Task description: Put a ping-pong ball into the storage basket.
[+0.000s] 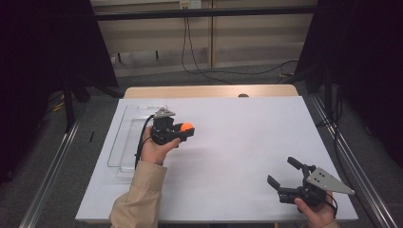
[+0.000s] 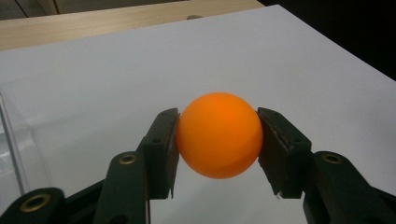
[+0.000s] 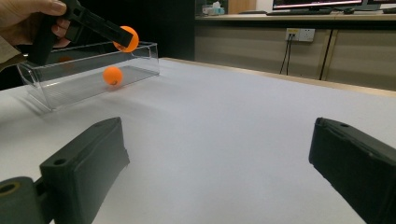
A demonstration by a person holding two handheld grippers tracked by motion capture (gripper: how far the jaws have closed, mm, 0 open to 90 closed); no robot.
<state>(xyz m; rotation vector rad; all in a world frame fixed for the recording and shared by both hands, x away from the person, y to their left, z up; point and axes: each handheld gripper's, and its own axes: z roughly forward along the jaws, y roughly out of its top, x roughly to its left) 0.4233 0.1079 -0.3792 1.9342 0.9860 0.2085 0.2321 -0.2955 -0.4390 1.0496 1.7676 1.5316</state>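
With the left claw [image 1: 186,130] pinching the smooth orange ball [image 1: 186,127], any slackening could drop it short of the clear tray [image 1: 124,137].

Orange ball [image 2: 219,136]; black gripper [image 1: 186,131]; white table [image 1: 237,142]; clear tray [image 1: 124,142]; beige sleeve [image 1: 140,194].

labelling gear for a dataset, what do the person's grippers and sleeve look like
Both grippers, left and right, are black, each with two blocky jaws and brass-coloured pivot rivets. Each carries a grey three-cornered plate with small holes. A black cable trails from the left one. The left forearm wears a beige sleeve.
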